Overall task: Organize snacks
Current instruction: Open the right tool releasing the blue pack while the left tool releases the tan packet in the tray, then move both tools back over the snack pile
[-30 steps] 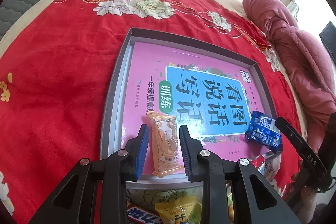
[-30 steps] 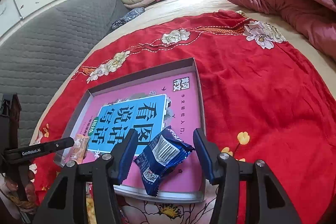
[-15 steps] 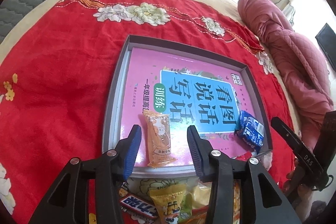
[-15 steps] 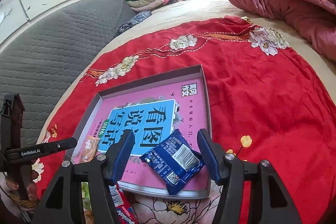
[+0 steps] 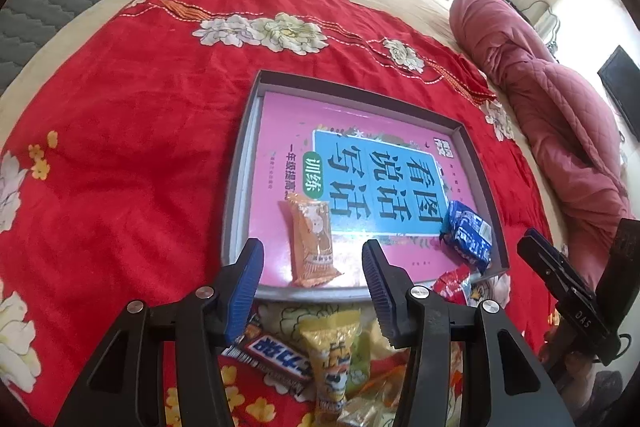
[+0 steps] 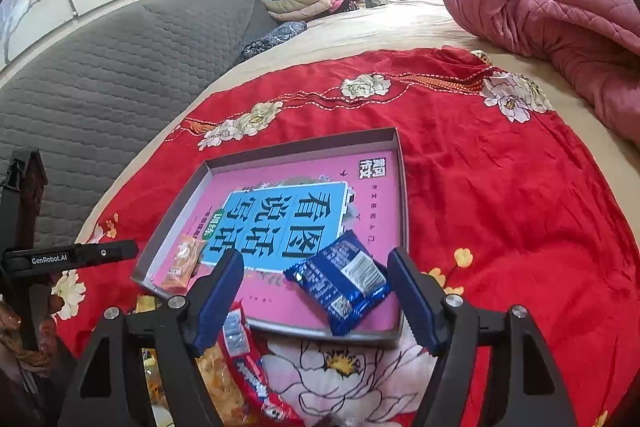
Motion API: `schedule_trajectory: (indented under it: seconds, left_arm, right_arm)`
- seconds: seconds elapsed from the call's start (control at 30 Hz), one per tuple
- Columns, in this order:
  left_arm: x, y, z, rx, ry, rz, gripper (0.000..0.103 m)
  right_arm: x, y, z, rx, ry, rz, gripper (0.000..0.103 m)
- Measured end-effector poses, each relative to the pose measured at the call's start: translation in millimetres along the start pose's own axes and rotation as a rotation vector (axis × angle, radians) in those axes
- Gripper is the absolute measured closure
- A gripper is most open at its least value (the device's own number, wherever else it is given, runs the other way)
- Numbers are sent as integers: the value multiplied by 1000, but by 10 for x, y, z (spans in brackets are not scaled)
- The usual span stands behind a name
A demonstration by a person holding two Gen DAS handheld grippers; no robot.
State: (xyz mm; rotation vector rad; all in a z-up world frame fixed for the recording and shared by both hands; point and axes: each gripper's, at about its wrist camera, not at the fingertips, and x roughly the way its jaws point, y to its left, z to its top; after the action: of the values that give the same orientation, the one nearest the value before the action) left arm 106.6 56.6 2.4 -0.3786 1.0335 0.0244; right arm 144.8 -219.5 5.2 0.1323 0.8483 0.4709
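tray (image 5: 236,187): a shallow grey box lid on the red bedspread (image 5: 120,131), taken here as the landmark; a pink book (image 5: 360,163) lines its floor, likely to give the snacks a flat bed
orange snack (image 5: 310,239): flat on the book near the tray's near-left corner, lengthwise, touching no pad
blue snack (image 6: 342,279): flat at the tray's near-right corner, angled, apart from the orange one, so each piece gets its own spot
left hand-held gripper (image 5: 312,277): spread; jaws have just been opening, with the orange snack in the gap but free of both pads, so it reads as released
right hand-held gripper (image 6: 316,293): spread wide; jaws have just been opening around the blue snack, which lies loose between them
loose pile (image 5: 328,351): more wrapped snacks on the bedspread just outside the tray's near rim, waiting their turn
step in hand: judged as two pieces set down, most of the pile not yet sorted
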Motion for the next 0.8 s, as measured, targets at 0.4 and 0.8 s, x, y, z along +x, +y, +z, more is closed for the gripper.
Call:
schedule_trajectory:
  seconds: [0.4,0.8]
  left_arm:
    - [-143,83,-146,7,11,4,49]
    - [-193,103,-283,19,36,4,48]
  right_arm:
    - [-113,139,-132,-48,21,-12,28]
    - [-175,205,-264,-64,51,-28,28]
